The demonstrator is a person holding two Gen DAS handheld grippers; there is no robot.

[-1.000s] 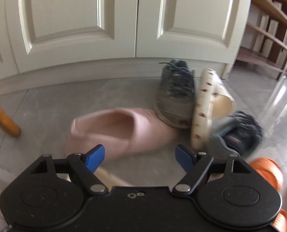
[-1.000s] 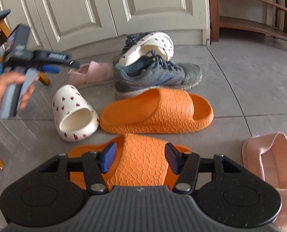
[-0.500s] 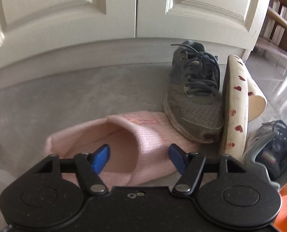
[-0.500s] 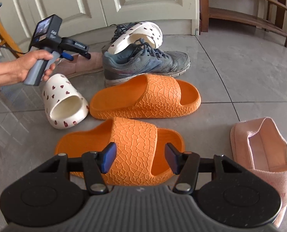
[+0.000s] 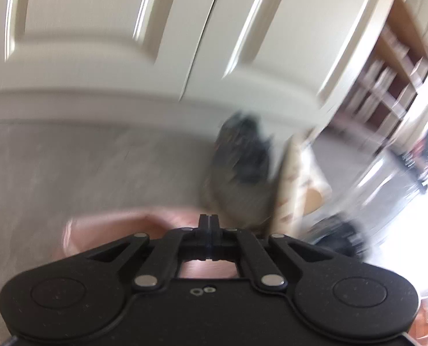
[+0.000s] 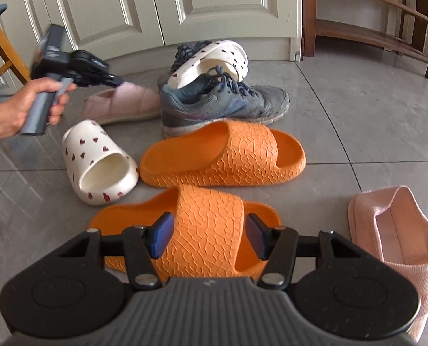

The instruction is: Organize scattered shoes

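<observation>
Left gripper [image 6: 118,82]: fingers pressed together on the pink slipper [image 6: 121,103], which lies on the floor by the door. Right gripper [image 6: 208,235]: fingers spread above an orange slide [image 6: 211,222], not gripping.

Grey tiled floor [image 6: 358,109], glossy. Cream panelled doors [image 6: 214,5] behind. Wooden shelf rack [image 6: 372,34] at right, wooden chair leg [image 6: 6,49] at left.

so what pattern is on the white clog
Small dark red hearts on the white clog, clearest in the right wrist view.
</observation>
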